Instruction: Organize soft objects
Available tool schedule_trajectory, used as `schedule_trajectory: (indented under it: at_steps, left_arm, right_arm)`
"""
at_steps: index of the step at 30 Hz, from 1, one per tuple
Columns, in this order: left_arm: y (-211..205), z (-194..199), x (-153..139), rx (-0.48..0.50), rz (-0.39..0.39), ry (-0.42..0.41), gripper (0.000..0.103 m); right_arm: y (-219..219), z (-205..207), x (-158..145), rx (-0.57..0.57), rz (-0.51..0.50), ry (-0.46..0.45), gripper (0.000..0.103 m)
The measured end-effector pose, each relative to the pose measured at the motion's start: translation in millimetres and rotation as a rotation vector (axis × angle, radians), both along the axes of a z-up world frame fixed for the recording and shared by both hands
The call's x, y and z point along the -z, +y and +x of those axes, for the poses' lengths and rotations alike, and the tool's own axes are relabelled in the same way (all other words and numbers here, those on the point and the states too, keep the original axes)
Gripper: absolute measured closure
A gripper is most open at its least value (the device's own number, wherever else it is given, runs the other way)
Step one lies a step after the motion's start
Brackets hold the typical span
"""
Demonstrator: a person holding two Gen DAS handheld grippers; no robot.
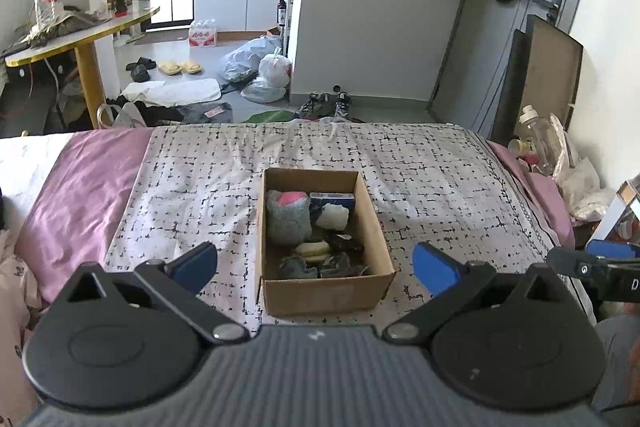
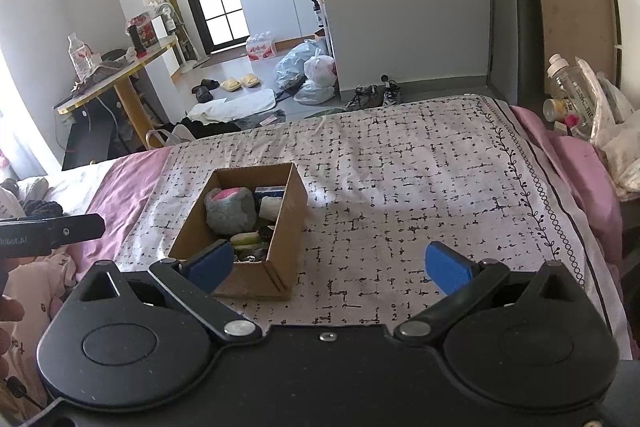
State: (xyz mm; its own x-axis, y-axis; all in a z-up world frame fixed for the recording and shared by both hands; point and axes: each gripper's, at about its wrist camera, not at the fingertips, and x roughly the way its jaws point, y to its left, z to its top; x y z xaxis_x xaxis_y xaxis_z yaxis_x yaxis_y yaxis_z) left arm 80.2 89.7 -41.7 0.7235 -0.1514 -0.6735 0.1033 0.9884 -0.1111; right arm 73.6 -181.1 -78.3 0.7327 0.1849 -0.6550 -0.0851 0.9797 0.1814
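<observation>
My left wrist view faces the cardboard box (image 1: 326, 287) squarely, just ahead; my right wrist view sees it (image 2: 256, 275) ahead-left. Both share the bed (image 1: 440, 171).

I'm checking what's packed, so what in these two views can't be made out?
- Right wrist view: near end of the cardboard box hidden by the right gripper's left finger.
- Left wrist view: dark items at the box's near end, too shadowed to identify.
- Blue packet, lettering too small.

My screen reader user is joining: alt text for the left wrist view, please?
An open cardboard box of soft items, including a grey-and-pink bundle, sits on a patterned bedspread. The open, empty left gripper frames it.
</observation>
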Motion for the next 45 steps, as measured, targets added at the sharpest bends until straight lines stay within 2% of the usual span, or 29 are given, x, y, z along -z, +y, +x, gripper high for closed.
schedule_trajectory:
  at_steps: [45]
  left_arm:
    - [6.4,1.4,1.7,-0.021,-0.023,0.024,0.000]
  right_arm:
    - [4.0,-0.1,2.5,-0.002,-0.018,0.009,0.000]
